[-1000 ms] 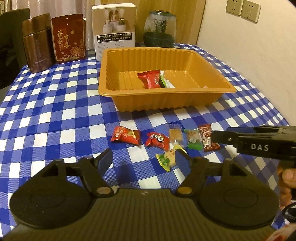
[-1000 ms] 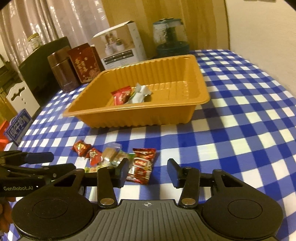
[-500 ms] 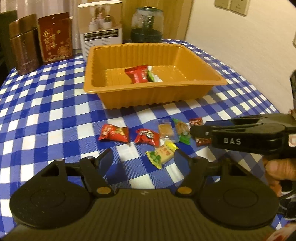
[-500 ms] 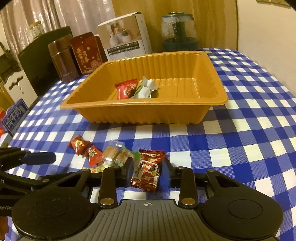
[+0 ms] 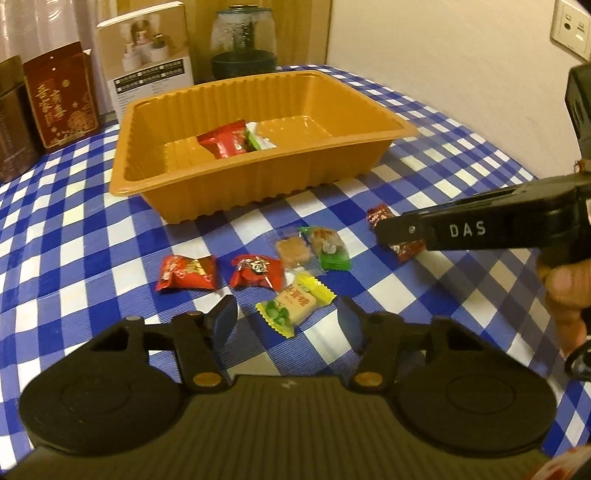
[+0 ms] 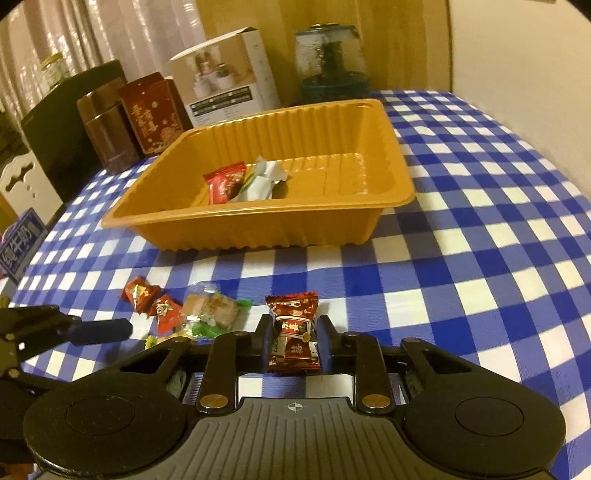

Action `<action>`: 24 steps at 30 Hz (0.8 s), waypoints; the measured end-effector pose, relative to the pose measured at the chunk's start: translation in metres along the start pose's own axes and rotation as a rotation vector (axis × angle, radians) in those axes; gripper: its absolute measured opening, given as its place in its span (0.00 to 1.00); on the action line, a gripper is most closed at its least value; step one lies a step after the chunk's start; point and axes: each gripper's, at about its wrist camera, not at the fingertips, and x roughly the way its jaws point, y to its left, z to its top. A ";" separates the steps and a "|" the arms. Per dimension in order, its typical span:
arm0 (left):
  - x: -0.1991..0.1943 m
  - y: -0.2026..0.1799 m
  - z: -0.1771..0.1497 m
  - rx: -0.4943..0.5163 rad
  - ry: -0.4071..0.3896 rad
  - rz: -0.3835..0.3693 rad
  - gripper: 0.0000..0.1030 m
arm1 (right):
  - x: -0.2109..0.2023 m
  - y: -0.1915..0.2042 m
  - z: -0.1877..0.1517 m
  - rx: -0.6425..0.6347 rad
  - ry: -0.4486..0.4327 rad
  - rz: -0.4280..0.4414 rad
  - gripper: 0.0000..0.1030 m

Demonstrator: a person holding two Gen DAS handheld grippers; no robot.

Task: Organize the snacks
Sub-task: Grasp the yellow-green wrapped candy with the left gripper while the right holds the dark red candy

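An orange tray stands on the blue checked tablecloth with a red snack and a white-green wrapper inside. Several wrapped snacks lie in front of it: two red ones, a clear one, a green one and a yellow one. My right gripper is shut on a dark red snack low over the cloth. My left gripper is open just before the yellow snack.
A white box, a red box, a brown tin and a glass jar stand behind the tray. A wall with a socket is at the right. A blue sign is at the far left.
My right gripper has closed its fingers around the dark red snack. My left gripper has drifted a little closer to the yellow snack and stayed open.
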 end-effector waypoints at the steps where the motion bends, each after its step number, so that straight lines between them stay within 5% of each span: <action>1: 0.001 0.000 0.000 0.004 0.001 -0.001 0.54 | 0.000 -0.001 0.000 0.003 0.001 -0.001 0.25; 14: 0.008 0.001 0.002 -0.019 0.012 -0.031 0.22 | 0.000 0.002 0.001 0.013 0.001 0.011 0.25; 24: 0.008 -0.005 0.001 0.014 -0.003 -0.007 0.24 | 0.000 0.002 0.001 0.016 0.000 0.011 0.25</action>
